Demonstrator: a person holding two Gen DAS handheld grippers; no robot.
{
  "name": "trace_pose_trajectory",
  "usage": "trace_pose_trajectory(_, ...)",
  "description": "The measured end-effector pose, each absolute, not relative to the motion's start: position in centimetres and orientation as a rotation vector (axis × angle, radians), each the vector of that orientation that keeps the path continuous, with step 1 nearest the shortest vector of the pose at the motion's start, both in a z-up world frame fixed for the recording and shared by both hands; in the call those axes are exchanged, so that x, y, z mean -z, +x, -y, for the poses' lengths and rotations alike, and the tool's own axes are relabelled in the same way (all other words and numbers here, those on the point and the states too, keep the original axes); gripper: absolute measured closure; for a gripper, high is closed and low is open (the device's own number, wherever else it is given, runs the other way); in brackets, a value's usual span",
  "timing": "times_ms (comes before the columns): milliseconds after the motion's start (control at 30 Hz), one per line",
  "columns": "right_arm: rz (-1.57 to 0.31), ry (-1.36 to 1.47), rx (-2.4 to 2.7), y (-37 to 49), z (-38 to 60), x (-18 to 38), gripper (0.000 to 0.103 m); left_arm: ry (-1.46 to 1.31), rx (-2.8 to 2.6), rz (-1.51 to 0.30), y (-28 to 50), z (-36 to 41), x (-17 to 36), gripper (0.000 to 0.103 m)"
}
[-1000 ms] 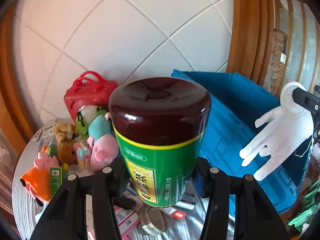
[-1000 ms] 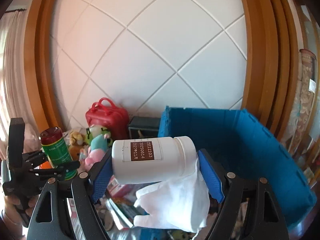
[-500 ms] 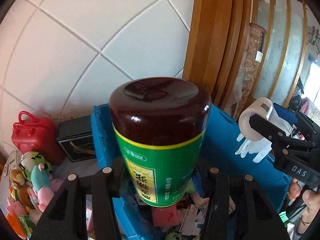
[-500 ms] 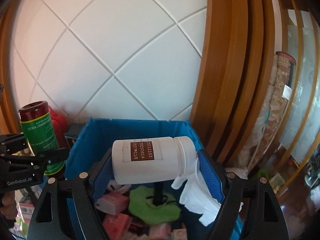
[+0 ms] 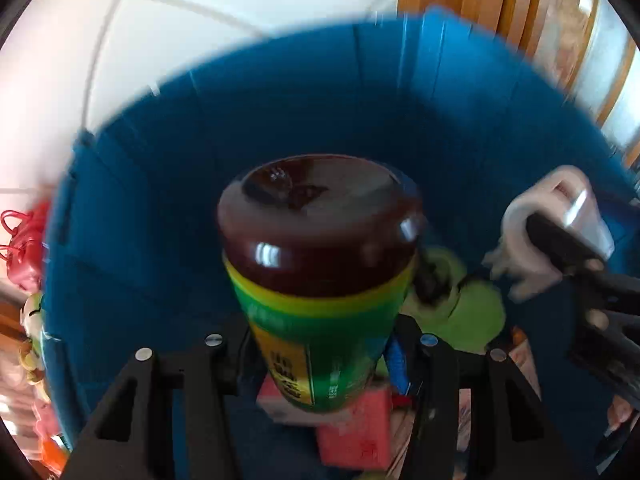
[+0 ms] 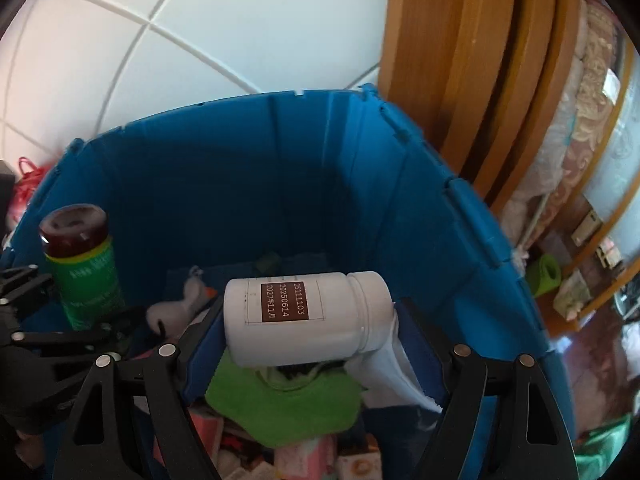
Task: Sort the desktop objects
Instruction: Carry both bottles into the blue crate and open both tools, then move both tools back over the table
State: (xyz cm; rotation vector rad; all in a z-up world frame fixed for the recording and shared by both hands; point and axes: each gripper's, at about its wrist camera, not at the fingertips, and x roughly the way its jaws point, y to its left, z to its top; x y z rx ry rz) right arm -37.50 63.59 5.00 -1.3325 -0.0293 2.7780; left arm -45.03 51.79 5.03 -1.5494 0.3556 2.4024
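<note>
Blue bin [image 6: 400,208]: deep plastic crate filling the centre of both views, already holding a green cloth [image 6: 280,404], pink cartons [image 5: 356,432] and a small white plush toy [image 6: 180,304] on its floor. Green canister [image 5: 320,320], dark-red lid, upright, centre of the left wrist view, clenched between the jaws of the left gripper [image 5: 320,364] and hanging over the bin's interior; seen again at the left edge of the right wrist view. White bottle [image 6: 304,316], brown date label, lying sideways at centre of the right wrist view, clamped across the right gripper [image 6: 308,344] together with a white glove [image 6: 392,372] trailing from its cap end. Step in hand, by my reading: delivery of both items into the bin. Next move likely calls for lowering each clear of the walls, then releasing onto the soft contents, one after the other to avoid a knock.
</note>
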Motion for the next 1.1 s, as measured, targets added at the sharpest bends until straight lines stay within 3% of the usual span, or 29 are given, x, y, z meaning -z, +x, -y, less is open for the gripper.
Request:
trace_pose_trajectory(67, 0.097, -1.333, -2.75, -37.3, -63.5, -4.3, 0.022, -1.507, -2.439, -0.365, -44.6, -52.0, -5.6, 0.05)
trace_pose_trajectory(200, 0.109, -1.375, -2.721, -37.9, -63.8, -2.7, 0.022, -1.406, -2.483, -0.553, -42.8, -53.7, -5.8, 0.026)
trace_pose_trajectory(433, 0.192, -1.324, -2.755, -37.9, -63.1, -2.0, 0.021, -1.523, -2.425, -0.518, -43.2, -51.7, -4.9, 0.026)
trace_pose_trajectory(567, 0.2, -1.33, -2.754, -38.5, -63.0, -1.8, 0.01, -1.581, -2.405, -0.505, -42.8, -49.9, -3.7, 0.026)
trace_pose_trajectory(767, 0.165, -1.389, -2.713, -38.7, -63.6, -1.7, 0.002, -1.594, -2.402, -0.497, -42.4, -49.6, -3.5, 0.026)
trace_pose_trajectory(1100, 0.174, -1.407, -2.679, -37.9, -64.0, -3.5, 0.0, -1.458, -2.466, -0.483, -41.7, -50.0, -4.6, 0.026)
